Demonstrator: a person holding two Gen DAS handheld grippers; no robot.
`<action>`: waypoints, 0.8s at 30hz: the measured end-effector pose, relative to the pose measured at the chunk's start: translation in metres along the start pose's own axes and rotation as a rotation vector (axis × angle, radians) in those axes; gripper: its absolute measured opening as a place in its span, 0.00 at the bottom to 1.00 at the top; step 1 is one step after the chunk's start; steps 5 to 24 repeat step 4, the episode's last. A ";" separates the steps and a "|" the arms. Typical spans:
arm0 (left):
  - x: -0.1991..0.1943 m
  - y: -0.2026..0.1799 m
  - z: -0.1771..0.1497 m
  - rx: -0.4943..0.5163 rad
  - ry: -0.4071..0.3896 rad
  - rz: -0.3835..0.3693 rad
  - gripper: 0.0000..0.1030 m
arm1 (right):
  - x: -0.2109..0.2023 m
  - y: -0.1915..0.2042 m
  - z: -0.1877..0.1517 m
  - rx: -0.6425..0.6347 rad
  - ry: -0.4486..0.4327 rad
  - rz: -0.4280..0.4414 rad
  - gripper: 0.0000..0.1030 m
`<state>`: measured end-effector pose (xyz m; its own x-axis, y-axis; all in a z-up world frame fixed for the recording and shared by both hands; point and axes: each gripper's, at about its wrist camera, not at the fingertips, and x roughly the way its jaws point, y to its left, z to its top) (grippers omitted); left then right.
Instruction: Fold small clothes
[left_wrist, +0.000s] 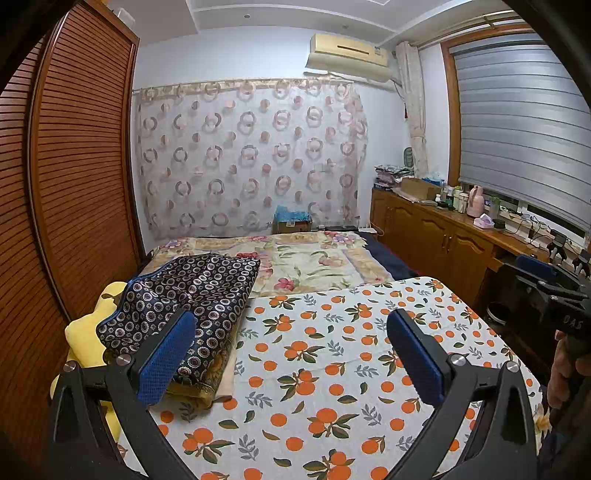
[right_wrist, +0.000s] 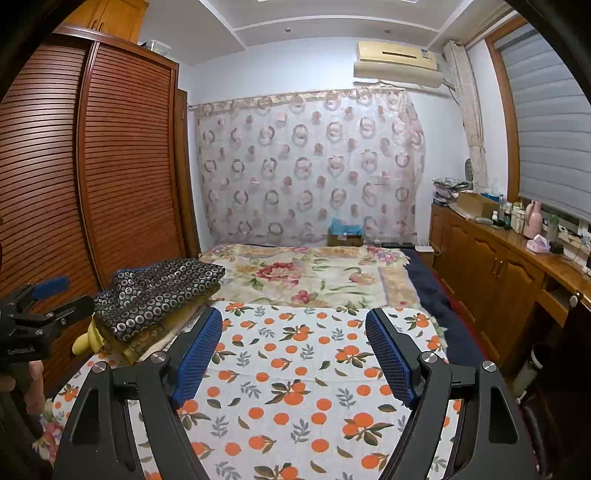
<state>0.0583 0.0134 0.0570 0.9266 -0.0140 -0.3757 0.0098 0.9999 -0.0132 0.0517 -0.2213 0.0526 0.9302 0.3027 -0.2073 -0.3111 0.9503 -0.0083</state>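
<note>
Both claws, left claw (left_wrist: 291, 354) and right claw (right_wrist: 293, 356), released and empty over the orange-print cloth (left_wrist: 332, 369); dark ring-print garment (left_wrist: 192, 295) looks light, soft, slippery: pinch a hem corner

bed (right_wrist: 325, 280) under orange-print cloth (right_wrist: 295, 387), apparently bearing folded dark clothes (right_wrist: 162, 291).

A big brown wardrobe (right_wrist: 110, 155) with slatted doors stands on the left. A thin curtain (left_wrist: 251, 158) with ring shapes hangs on the pale back wall, and a cream air conditioner (left_wrist: 349, 55) sits above it. On the right, a long wooden cabinet (right_wrist: 491, 258) runs under a window with grey blinds (left_wrist: 524, 125).
</note>
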 end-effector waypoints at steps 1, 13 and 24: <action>0.000 0.000 0.000 0.000 0.000 0.000 1.00 | 0.000 0.001 0.000 -0.001 -0.001 0.000 0.79; 0.000 0.000 0.000 0.000 0.000 -0.001 1.00 | 0.000 0.001 0.000 -0.001 0.000 0.000 0.79; 0.000 0.000 0.000 0.000 0.000 -0.001 1.00 | 0.000 0.001 0.000 -0.001 0.000 0.000 0.79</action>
